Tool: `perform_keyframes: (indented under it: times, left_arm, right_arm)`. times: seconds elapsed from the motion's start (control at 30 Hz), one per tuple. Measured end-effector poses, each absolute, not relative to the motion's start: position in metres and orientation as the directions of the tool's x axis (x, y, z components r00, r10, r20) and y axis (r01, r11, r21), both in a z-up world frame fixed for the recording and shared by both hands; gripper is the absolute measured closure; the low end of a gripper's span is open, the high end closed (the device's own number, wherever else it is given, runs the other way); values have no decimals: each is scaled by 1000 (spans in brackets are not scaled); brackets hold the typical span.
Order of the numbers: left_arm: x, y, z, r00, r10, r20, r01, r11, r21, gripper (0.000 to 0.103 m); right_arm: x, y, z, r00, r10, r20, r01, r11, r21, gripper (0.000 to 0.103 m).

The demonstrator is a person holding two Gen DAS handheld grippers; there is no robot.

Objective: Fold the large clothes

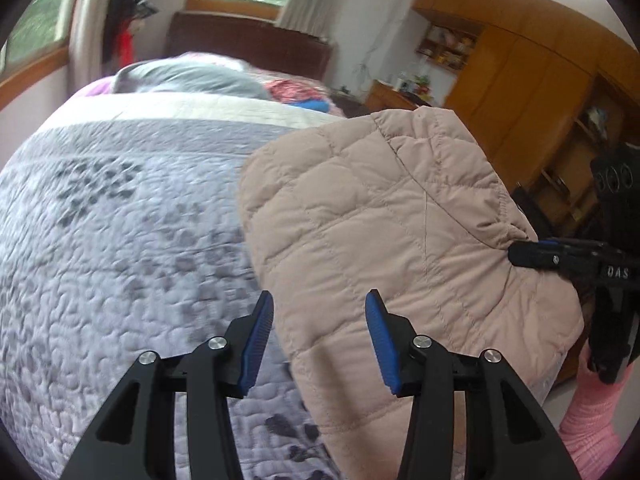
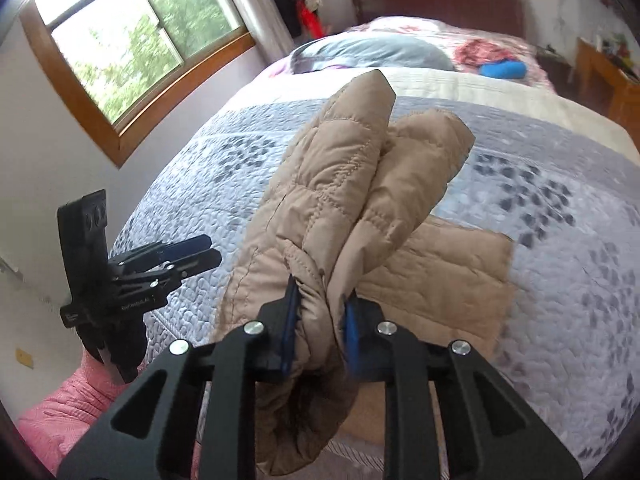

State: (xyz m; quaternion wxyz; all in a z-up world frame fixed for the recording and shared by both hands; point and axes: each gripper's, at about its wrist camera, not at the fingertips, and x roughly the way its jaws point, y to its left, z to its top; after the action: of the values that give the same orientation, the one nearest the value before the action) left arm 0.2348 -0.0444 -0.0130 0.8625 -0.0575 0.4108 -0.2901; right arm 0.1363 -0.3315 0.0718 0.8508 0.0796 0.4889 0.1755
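Beige quilted jacket (image 2: 344, 184) bunched in right gripper (image 2: 320, 316) jaws, left gripper (image 1: 320, 336) jaws half-open, empty, bedspread (image 1: 120, 220) beside.

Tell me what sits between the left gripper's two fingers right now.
Nothing gripped: in the left wrist view the left gripper stands open over the beige quilted jacket and grey bedspread, pads touching neither.

Bright daylight from the windows (image 2: 132, 44), fisheye-bent edges, perhaps slight motion blur.
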Motion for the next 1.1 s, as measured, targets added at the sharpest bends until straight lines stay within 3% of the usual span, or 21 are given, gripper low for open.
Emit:
perform_keyframes:
  times: [0.4, 0.83, 1.1]
  left_arm:
    - [227, -119, -54, 412, -507, -758, 538, 806, -246, 54]
    - [220, -126, -60, 436, -478, -763, 544, 815, -200, 53]
    - [218, -121, -51, 439, -489, -754, 539, 815, -215, 55]
  right_arm:
    - [112, -404, -13, 420, 418, -806, -28, 893, 449, 83]
    - [104, -422, -59, 423, 470, -775, 13, 852, 523, 80]
    - [102, -422, -55, 445, 478, -757, 1, 845, 535, 80]
